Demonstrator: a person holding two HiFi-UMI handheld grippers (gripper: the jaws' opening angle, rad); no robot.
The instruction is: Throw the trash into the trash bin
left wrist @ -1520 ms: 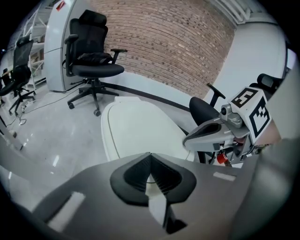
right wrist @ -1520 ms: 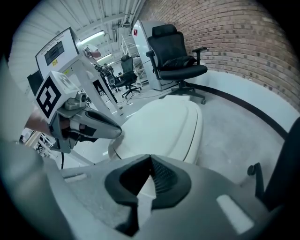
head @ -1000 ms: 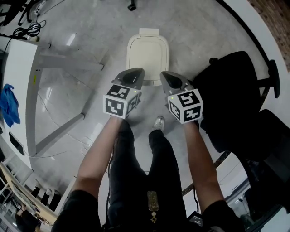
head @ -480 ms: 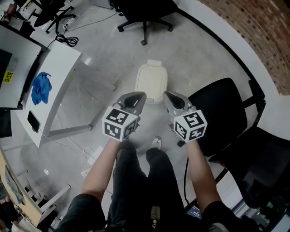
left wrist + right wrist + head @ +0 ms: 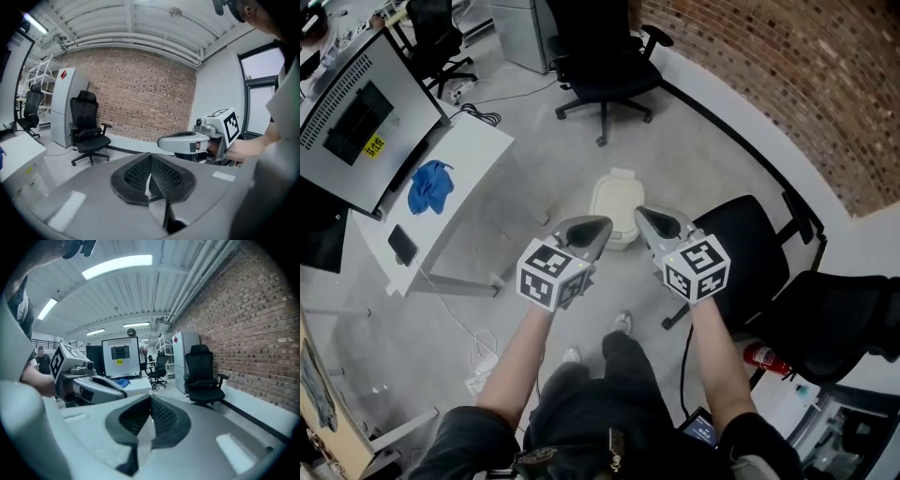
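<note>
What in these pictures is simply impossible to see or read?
- Inside of the trash bin: head view, its closed lid covers it.
- Bin's near edge: head view, the left claw and right claw stand in front.
- Print on the yellow sticker on the monitor: head view, too small.
- Bin itself: outside both gripper views.
</note>
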